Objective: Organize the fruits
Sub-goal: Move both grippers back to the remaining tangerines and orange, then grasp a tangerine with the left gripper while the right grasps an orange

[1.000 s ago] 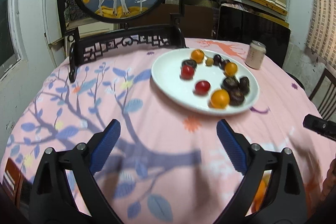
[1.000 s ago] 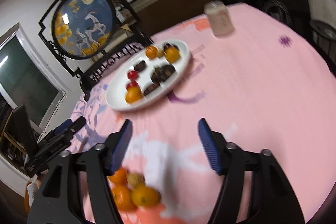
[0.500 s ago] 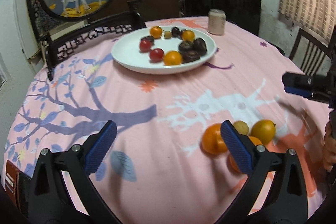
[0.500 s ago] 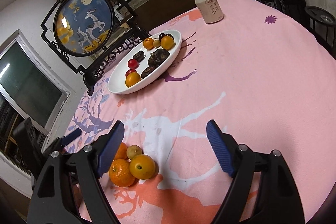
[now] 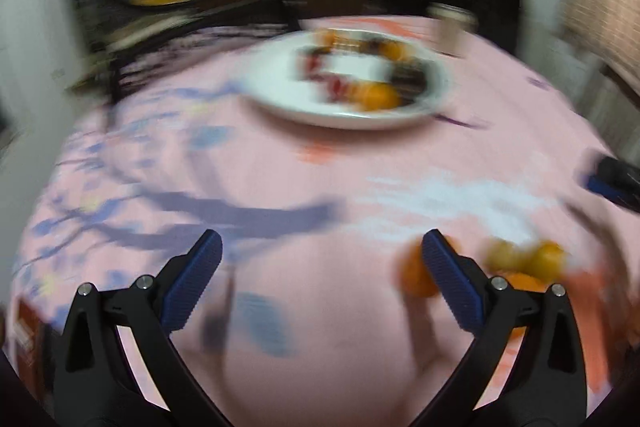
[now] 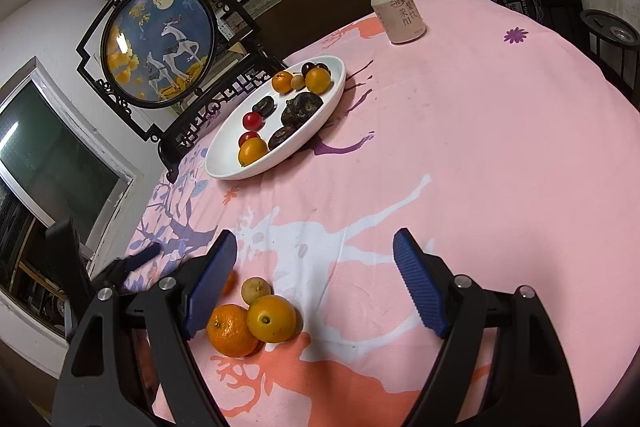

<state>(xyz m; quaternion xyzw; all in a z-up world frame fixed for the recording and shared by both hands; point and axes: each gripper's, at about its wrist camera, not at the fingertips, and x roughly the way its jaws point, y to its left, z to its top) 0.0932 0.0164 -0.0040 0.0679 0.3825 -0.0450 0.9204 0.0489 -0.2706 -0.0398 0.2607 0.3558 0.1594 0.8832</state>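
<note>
A white oval plate (image 6: 224, 163) with oranges, red and dark fruits lies mid-table; it shows blurred in the left wrist view (image 5: 280, 103). Loose fruits lie on the pink cloth near me: an orange (image 6: 233, 330), a yellower orange (image 6: 271, 319) and a small brownish fruit (image 6: 256, 290). My right gripper (image 6: 316, 283) is open and empty, with these fruits by its left finger (image 6: 210, 281). My left gripper (image 5: 320, 283) is open and empty; an orange (image 5: 414, 277) sits just behind its right finger (image 5: 450, 285), others (image 5: 528, 261) further right.
A drink can (image 6: 397, 14) stands at the table's far side. A black carved stand with a round deer painting (image 6: 158, 43) stands behind the plate. The left gripper's tip (image 6: 140, 257) shows at the table's left edge. Shelves line the back wall.
The left wrist view has swung and is now motion-blurred, with the loose oranges shifted right of its fingers. The right gripper has barely moved; its view has sharpened.
</note>
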